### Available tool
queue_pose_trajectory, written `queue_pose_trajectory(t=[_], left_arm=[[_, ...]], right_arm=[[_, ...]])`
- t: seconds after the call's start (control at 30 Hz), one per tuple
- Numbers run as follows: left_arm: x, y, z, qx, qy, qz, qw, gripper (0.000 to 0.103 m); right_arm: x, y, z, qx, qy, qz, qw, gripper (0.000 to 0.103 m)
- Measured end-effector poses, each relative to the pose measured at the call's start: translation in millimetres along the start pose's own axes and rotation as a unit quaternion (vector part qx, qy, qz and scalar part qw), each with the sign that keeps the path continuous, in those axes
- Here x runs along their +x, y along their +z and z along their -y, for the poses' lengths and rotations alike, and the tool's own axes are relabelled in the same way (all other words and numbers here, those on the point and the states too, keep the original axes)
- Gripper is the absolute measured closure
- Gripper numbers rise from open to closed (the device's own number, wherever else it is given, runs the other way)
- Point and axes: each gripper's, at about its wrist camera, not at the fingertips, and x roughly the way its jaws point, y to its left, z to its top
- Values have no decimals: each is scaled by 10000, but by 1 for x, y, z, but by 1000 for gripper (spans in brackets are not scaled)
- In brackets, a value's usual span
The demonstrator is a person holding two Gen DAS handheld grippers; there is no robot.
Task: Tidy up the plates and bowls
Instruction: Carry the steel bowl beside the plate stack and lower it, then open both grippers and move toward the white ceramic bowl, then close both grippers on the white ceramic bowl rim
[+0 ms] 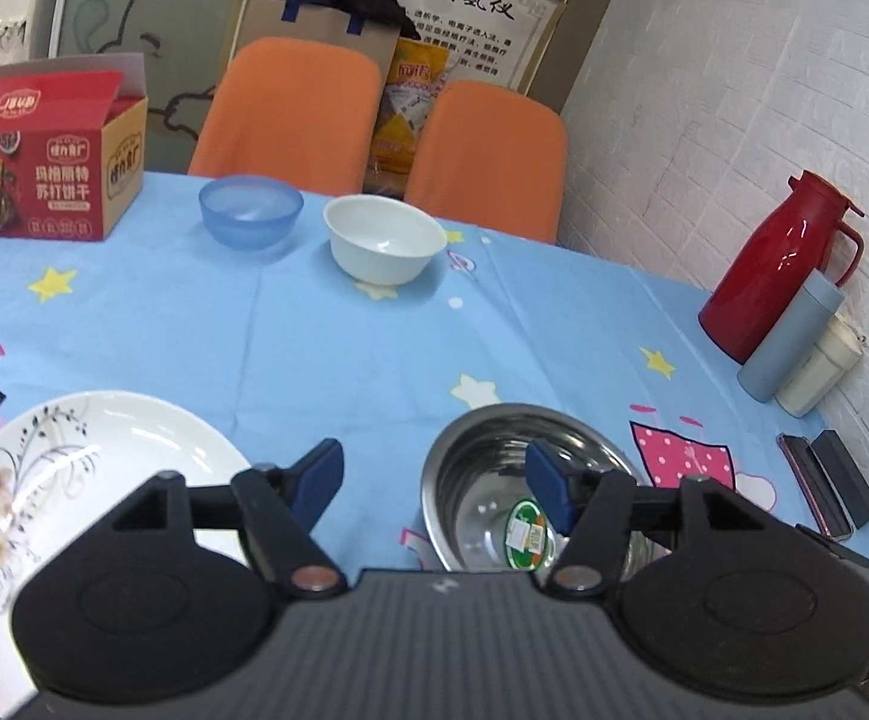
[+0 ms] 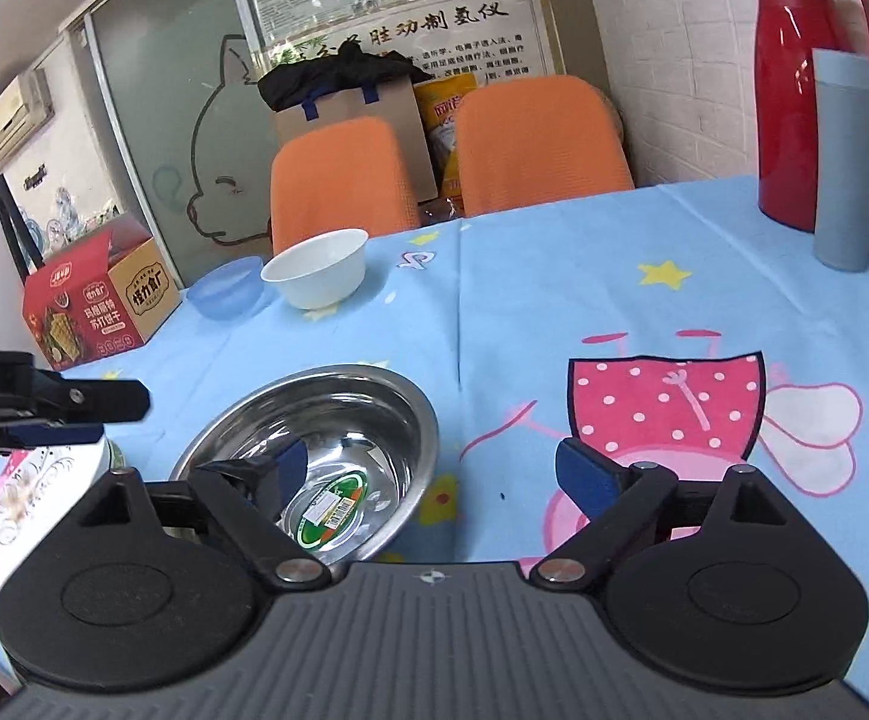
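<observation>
A steel bowl with a green sticker inside sits near the table's front; it also shows in the right wrist view. A white flowered plate lies to its left, also seen in the right wrist view. A white bowl and a blue bowl stand at the far side. My left gripper is open and empty, between plate and steel bowl. My right gripper is open and empty, its left finger over the steel bowl.
A red biscuit box stands at the far left. A red thermos, a blue-grey flask and a cream cup stand by the right wall. A phone and black case lie at the right edge. Two orange chairs stand behind.
</observation>
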Motion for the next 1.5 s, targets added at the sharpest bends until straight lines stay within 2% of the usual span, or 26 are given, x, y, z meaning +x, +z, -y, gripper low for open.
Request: queue_pose_trajectory(t=[0.17, 0.37, 0.5, 0.73, 0.9, 1.0, 1.1, 1.3, 1.5], left_arm=[[0, 9, -11, 47, 200, 37, 9998, 37], [1, 14, -26, 86, 362, 48, 9993, 37], [8, 23, -37, 46, 385, 20, 9992, 37], [34, 45, -52, 66, 516, -47, 9986, 37], [67, 71, -64, 30, 565, -219, 9982, 37], [94, 98, -75, -391, 355, -317, 9981, 37], [124, 121, -88, -1044, 159, -426, 9935, 37], [176, 135, -101, -2175, 77, -647, 9739, 37], [205, 138, -101, -2722, 329, -771, 9586, 37]], right_arm=[[5, 5, -2, 112, 135, -69, 9998, 0], [21, 18, -13, 298, 592, -263, 9975, 0], [33, 38, -25, 117, 788, -332, 9963, 0], [67, 74, -39, -685, 561, -447, 9951, 0], [101, 98, -37, -989, 521, -666, 9915, 0], [128, 121, -39, -1073, 476, -709, 9906, 0], [160, 138, -43, -1098, 520, -862, 9888, 0], [219, 154, -50, -1200, 567, -1107, 9850, 0], [258, 155, -51, -1276, 654, -1311, 9810, 0]])
